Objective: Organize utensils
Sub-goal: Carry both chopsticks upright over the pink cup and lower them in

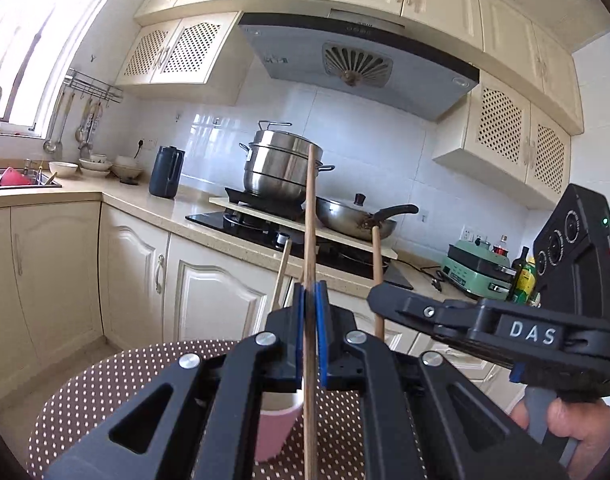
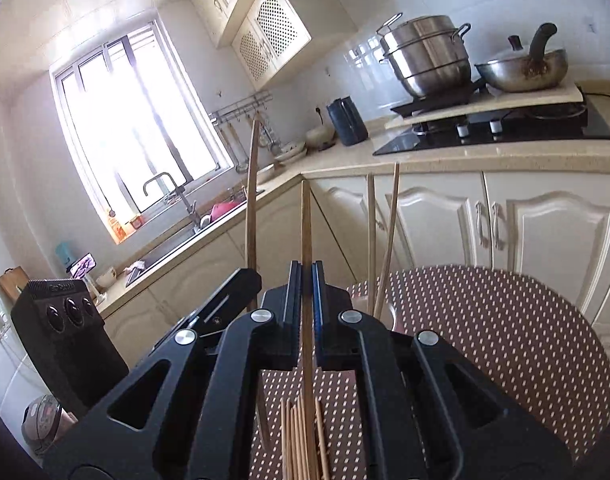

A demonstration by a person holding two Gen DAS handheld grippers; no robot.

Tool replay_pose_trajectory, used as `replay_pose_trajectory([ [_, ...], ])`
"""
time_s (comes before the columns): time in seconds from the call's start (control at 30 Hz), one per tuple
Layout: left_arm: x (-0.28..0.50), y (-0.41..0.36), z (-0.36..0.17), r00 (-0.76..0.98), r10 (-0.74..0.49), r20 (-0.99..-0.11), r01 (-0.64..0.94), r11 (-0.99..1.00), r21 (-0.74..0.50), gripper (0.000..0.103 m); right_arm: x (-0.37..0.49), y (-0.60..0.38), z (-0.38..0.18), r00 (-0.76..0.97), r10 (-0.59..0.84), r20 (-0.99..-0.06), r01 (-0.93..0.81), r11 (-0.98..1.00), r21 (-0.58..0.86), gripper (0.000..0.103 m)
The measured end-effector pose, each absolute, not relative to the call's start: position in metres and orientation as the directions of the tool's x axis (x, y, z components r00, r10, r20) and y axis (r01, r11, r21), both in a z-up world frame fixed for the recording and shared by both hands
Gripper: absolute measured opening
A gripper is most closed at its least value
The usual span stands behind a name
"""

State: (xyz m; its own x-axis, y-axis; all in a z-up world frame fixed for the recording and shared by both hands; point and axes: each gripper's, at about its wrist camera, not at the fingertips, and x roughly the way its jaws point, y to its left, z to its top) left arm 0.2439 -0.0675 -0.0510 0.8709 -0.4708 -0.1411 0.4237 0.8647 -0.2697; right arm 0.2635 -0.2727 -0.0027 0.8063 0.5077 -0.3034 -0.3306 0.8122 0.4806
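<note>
The left tongs [image 1: 309,296] are clamped narrow on 1 wooden chopstick [image 1: 309,216], which runs upright between the blue pads and reaches well above them. The right tongs [image 2: 304,280] are likewise pinched shut on 1 chopstick [image 2: 306,232] of their own. In the left view the right tongs' chopstick rises just beside the left one, with the person's hand [image 1: 561,420] on the grip below.

Under the left tongs a pink cup [image 1: 277,424] stands on the dotted surface [image 1: 105,384]. A thin stick rises at its far side, and in the right view 2 chopsticks [image 2: 381,240] lean up from behind the right tongs, about where the cup should be; the cup itself is hidden there, so I cannot say for certain they stand in it. If they do, a few pieces are already sorted.

Below the right tongs a bundle of loose chopsticks [image 2: 301,440] lies flat on the surface, side by side, at least 6 of them by the ends that show. These are not yet put away.

So the task looks early to midway: a couple of sticks seemingly in the cup, 2 more held up in the air above the surface, and the larger share lying in the pile. What remains is to drop the 2 held sticks into the cup, then fetch the rest.
</note>
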Motion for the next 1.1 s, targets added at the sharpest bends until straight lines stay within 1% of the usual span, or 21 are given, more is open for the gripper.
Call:
replay_pose_trajectory([
  [0.27, 0.29, -0.076, -0.047, 0.896, -0.432, -0.098, 0.394, 0.879, -0.27, 0.006, 0.297, -0.276, 0.022, 0.86, 0.458, -0.225, -0.336, 0.84, 0.427, 0.005],
  [0.4, 0.311, -0.082, -0.052, 0.899, -0.425, -0.1, 0.385, 0.88, -0.28, 0.006, 0.312, -0.274, 0.024, 0.878, 0.433, -0.205, -0.328, 0.855, 0.402, 0.005],
  [0.67, 0.328, -0.085, -0.058, 0.916, -0.393, -0.08, 0.359, 0.892, -0.275, 0.006, 0.333, -0.276, 0.023, 0.889, 0.428, -0.161, -0.341, 0.855, 0.391, 0.005],
  [0.8, 0.332, -0.086, -0.062, 0.927, -0.371, -0.059, 0.346, 0.905, -0.248, 0.006, 0.338, -0.274, 0.024, 0.895, 0.427, -0.13, -0.356, 0.858, 0.37, 0.005],
  [0.9, 0.336, -0.089, -0.068, 0.93, -0.365, -0.046, 0.345, 0.91, -0.229, 0.006, 0.342, -0.273, 0.02, 0.897, 0.424, -0.127, -0.359, 0.864, 0.352, 0.005],
  [0.97, 0.339, -0.09, -0.073, 0.925, -0.376, -0.055, 0.353, 0.904, -0.242, 0.006, 0.346, -0.275, 0.014, 0.891, 0.432, -0.138, -0.36, 0.859, 0.364, 0.005],
  [1.1, 0.337, -0.094, -0.082, 0.926, -0.371, -0.066, 0.35, 0.911, -0.217, 0.006, 0.345, -0.28, 0.003, 0.888, 0.435, -0.151, -0.355, 0.856, 0.376, 0.005],
])
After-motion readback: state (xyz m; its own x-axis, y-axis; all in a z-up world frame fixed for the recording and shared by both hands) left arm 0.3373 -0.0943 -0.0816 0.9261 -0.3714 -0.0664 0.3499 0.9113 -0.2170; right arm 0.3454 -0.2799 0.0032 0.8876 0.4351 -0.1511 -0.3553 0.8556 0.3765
